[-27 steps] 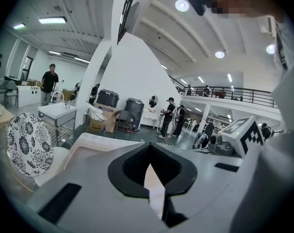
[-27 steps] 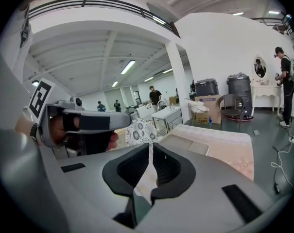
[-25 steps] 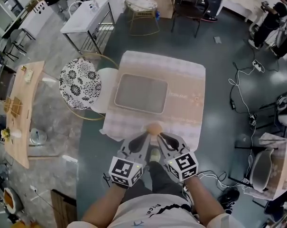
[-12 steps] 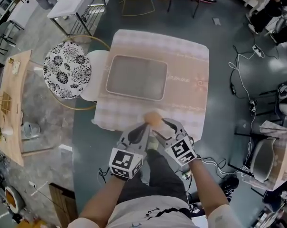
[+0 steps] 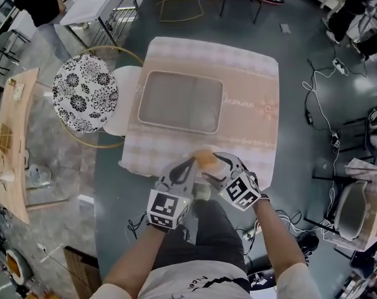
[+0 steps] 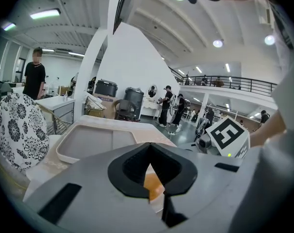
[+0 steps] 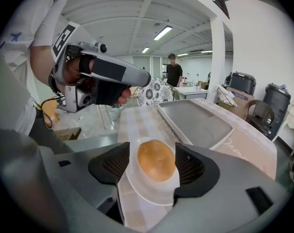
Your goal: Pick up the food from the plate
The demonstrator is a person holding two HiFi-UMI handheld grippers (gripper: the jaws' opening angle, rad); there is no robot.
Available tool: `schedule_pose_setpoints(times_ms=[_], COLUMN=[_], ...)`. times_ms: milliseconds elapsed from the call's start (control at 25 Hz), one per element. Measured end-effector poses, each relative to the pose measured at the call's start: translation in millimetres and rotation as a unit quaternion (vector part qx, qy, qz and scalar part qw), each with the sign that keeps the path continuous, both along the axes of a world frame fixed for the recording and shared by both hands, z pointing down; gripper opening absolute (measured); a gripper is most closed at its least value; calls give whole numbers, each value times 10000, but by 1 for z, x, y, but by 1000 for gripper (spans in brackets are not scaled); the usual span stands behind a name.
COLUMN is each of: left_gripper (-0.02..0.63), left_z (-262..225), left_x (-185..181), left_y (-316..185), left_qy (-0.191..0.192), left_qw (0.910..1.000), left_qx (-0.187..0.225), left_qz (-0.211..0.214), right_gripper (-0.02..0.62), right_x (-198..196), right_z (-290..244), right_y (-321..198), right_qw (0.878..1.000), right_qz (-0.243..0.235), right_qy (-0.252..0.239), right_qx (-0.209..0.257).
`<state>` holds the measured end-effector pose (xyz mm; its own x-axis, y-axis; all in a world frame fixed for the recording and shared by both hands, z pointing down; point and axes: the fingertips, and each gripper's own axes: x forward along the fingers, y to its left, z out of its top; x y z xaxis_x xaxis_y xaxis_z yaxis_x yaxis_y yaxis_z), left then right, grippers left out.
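Observation:
A round golden bun (image 5: 205, 159) lies on a small white plate (image 5: 208, 170) at the near edge of the checked tablecloth. In the right gripper view the bun (image 7: 156, 160) sits between the two black pads on its plate (image 7: 151, 197). The pads stand clear of it on both sides. My right gripper (image 5: 218, 165) is open and its jaws are still opening. My left gripper (image 5: 189, 167) hovers just left of the bun with its jaws shut and nothing seen between them. Past its tips a sliver of the bun (image 6: 152, 184) shows.
A large shallow beige tray (image 5: 181, 101) sits empty mid-table, beyond the plate. A floral-cushioned chair (image 5: 85, 92) stands at the table's left, a wooden table (image 5: 10, 142) further left. Cables (image 5: 319, 114) trail over the floor on the right. People stand in the background.
Both grippers have edged forward over the table's front edge. The right gripper's jaws now straddle the bun. The head view has shifted slightly.

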<state>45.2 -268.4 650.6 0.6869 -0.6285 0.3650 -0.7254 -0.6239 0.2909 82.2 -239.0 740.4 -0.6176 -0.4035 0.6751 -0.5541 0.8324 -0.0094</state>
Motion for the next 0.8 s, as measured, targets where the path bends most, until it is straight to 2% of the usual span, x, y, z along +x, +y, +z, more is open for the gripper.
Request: schedule_pose_setpoints(times_ms=[520,800], left_gripper=[6,6], left_z=[30,36], left_x=[4,2], left_y=[-9,-7], left_qy=[-85,-101], left_qw=[9999,9999], left_qx=[26,-19], left_qz=[96,79], right_gripper=[307,312], right_x=[-9,-9], right_z=[47,59], right_y=[-6,-12], right_qw=[9912,9876], right_qz=[-1047,-1163], right_qy=[814,1051], right_qx=[8,21])
